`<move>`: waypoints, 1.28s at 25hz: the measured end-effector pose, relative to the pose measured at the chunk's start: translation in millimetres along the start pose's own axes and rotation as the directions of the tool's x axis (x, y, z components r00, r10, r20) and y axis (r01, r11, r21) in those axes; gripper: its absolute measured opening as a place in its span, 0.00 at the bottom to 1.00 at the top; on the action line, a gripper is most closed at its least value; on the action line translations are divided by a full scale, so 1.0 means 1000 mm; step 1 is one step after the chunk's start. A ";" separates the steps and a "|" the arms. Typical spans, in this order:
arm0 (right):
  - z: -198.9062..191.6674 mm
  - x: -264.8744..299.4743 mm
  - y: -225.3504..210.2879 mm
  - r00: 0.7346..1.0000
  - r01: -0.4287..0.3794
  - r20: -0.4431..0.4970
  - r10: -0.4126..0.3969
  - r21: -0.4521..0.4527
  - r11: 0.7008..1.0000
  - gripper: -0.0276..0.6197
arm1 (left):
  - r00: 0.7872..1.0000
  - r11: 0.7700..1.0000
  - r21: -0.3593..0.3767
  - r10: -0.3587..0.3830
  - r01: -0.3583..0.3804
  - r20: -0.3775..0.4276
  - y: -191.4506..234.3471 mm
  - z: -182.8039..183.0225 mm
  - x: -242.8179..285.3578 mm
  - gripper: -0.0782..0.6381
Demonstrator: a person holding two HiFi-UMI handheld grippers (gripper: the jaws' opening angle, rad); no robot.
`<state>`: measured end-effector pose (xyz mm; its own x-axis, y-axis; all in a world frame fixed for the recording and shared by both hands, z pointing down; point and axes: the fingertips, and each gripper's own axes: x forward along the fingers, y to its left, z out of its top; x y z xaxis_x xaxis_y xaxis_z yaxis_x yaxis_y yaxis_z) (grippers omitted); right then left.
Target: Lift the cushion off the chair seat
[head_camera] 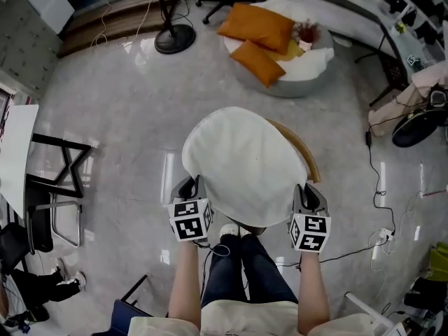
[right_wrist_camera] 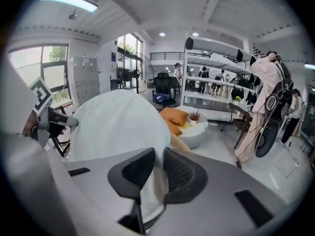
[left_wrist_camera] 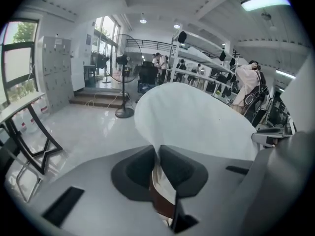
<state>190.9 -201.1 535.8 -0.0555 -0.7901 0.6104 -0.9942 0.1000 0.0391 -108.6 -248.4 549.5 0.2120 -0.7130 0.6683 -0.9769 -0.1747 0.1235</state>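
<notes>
Nearest: left gripper point(left_wrist_camera: 156, 167), jaws drawn close, pads clamped on a thin fold at the near edge of the cushion point(head_camera: 241, 161). Between the pads, under the fabric, a brown strip point(left_wrist_camera: 160, 200) of unclear identity.

Alongside: right gripper point(right_wrist_camera: 158, 173), jaws likewise narrow, pinching white fabric at the cushion's near edge.

Cushion white and round, spread ahead of and between both grippers, held by them at two points of its near rim.

Chair point(head_camera: 306, 152) almost wholly hidden under the cushion, with only a curved wooden arc showing just ahead of the right gripper. Seat not visible, hence contact between cushion and seat impossible to judge.

Well ahead of the grippers, on the floor: round white tub point(head_camera: 297, 88) holding two orange pillows point(head_camera: 257, 26), a white cloth point(head_camera: 315, 61) and a small reddish item point(head_camera: 306, 30) too small to identify.

Far ahead and left of the left gripper: fan point(head_camera: 175, 39) on a round base.

Farthest: shelves point(right_wrist_camera: 216, 58) and standing people point(left_wrist_camera: 158, 63), indistinct.
</notes>
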 end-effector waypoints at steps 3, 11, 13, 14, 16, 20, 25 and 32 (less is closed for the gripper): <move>0.032 -0.035 0.004 0.998 0.009 0.056 -0.008 -0.006 1.000 0.17 | 0.999 1.000 -0.007 0.000 0.001 0.050 -0.002 0.026 -0.040 0.18; 0.107 -0.117 0.017 0.976 0.029 0.218 -0.028 -0.005 1.000 0.17 | 0.979 1.000 0.001 -0.003 0.003 0.204 -0.004 0.093 -0.135 0.18; 0.122 -0.135 0.018 0.967 0.028 0.253 -0.025 -0.009 1.000 0.17 | 0.971 1.000 0.000 0.000 0.000 0.238 -0.006 0.107 -0.157 0.18; 0.129 -0.143 0.018 0.963 0.026 0.270 -0.023 -0.011 1.000 0.17 | 0.967 1.000 0.000 0.002 -0.002 0.255 -0.008 0.113 -0.167 0.18; 0.142 -0.157 0.017 0.953 0.023 0.303 -0.019 -0.010 1.000 0.17 | 0.958 1.000 0.002 0.007 -0.008 0.287 -0.011 0.124 -0.185 0.18; 0.167 -0.182 0.017 0.930 0.018 0.366 -0.011 -0.014 1.000 0.17 | 0.937 1.000 0.012 0.017 -0.022 0.348 -0.015 0.147 -0.218 0.18; 0.193 -0.207 0.017 0.900 0.012 0.436 -0.004 -0.016 1.000 0.17 | 0.909 1.000 0.007 0.024 -0.029 0.415 -0.020 0.169 -0.251 0.19; 0.219 -0.236 0.014 0.863 0.015 0.505 0.003 -0.031 0.999 0.17 | 0.879 1.000 0.004 0.019 -0.024 0.476 -0.026 0.189 -0.282 0.19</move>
<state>169.5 -145.9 219.2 -0.0969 -0.9870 0.1279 -0.9916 0.1068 0.0734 -137.1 -170.7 219.4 0.1812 -0.9536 0.2403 -0.9816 -0.1602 0.1044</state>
